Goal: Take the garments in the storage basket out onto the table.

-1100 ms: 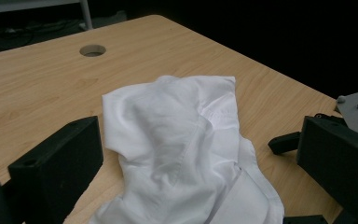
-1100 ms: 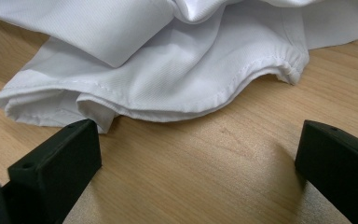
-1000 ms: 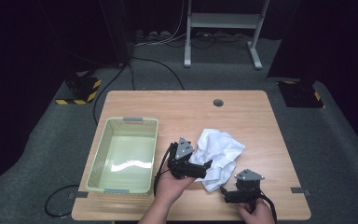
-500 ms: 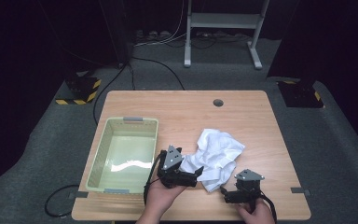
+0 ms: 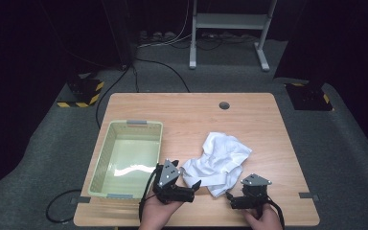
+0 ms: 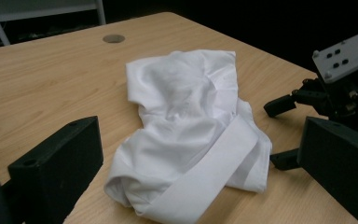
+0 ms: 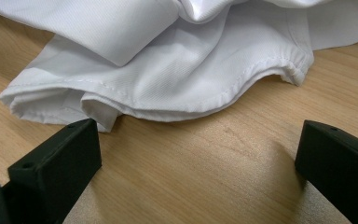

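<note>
a dark room with a grey carpet surrounds your wooden table (image 5: pixel 249 120), with cables and a metal stand behind it. at the left of the table sits the pale green bin (image 5: pixel 129 158), empty and untouched.

just right of it, your left gripper (image 5: pixel 194 188) has pulled back toward you and toward the bin over the last second; 1 second ago it was up against the near left side of the white cloth (image 5: pixel 218 163), and now its jaws stand wide apart just short of that edge, holding nothing. in the left gripper view the cloth (image 6: pixel 191 135) lies free between the jaws' lines. my read: you let go or never got a hold, so the cloth is not yet gathered and a fresh approach is needed.

the cloth lies crumpled right of the table's middle, near your edge. its long axis runs from near left to far right, with a flat folded band at the near end.

at the right, your right gripper (image 5: pixel 230 199) has barely moved; its jaws are spread too, empty, just short of the cloth's hem (image 7: pixel 177 109).
</note>
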### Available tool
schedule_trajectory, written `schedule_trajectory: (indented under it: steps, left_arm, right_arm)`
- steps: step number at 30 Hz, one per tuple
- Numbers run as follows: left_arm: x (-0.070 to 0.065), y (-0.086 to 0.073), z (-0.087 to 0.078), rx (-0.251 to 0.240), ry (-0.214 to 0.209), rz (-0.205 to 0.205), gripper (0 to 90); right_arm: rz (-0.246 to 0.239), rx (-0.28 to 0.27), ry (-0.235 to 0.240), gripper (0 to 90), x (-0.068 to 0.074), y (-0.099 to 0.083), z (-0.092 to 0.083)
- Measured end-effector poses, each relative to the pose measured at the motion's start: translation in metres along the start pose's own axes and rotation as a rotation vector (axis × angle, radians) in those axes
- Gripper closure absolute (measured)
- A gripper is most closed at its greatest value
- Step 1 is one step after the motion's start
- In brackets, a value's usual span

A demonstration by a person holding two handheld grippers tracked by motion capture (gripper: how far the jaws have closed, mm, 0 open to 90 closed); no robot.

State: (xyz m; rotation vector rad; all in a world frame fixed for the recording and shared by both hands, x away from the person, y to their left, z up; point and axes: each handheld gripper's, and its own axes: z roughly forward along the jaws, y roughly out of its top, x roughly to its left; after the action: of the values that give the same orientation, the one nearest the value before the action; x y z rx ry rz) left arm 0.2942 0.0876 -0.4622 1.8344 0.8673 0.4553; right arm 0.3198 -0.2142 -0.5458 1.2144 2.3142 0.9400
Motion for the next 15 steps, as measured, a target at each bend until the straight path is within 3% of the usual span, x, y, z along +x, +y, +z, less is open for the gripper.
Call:
schedule_trajectory:
  steps: [6, 15]
  left_arm:
    - [-0.013, -0.014, 0.005, 0.026, -0.019, 0.023, 0.6]
    - [-0.024, -0.045, 0.025, 0.116, -0.032, 0.028, 0.9]
  right_arm:
    - [0.0, 0.0, 0.0, 0.1, 0.0, 0.0, 0.0]
    - [0.0, 0.0, 0.0, 0.1, 0.0, 0.0, 0.0]
